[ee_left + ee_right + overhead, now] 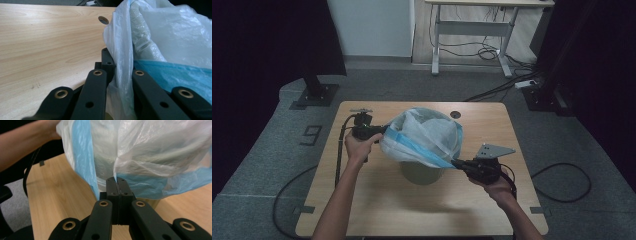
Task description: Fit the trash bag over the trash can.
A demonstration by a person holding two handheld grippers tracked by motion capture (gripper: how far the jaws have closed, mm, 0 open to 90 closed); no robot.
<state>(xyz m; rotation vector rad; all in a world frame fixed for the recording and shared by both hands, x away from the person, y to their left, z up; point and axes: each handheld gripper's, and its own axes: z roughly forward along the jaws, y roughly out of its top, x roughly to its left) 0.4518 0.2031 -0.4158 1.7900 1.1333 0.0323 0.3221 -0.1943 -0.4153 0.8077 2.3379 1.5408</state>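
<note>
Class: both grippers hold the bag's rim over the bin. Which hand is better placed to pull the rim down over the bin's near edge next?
Probably the right. The right gripper is clamped on the translucent white plastic bag with a blue band low at the near side of the grey-green round bin; the left gripper holds it higher, at the far-left side.

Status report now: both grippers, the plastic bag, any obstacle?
Left gripper and right gripper shut on plastic bag. Bag stretched over bin. Nothing in the way.
</note>
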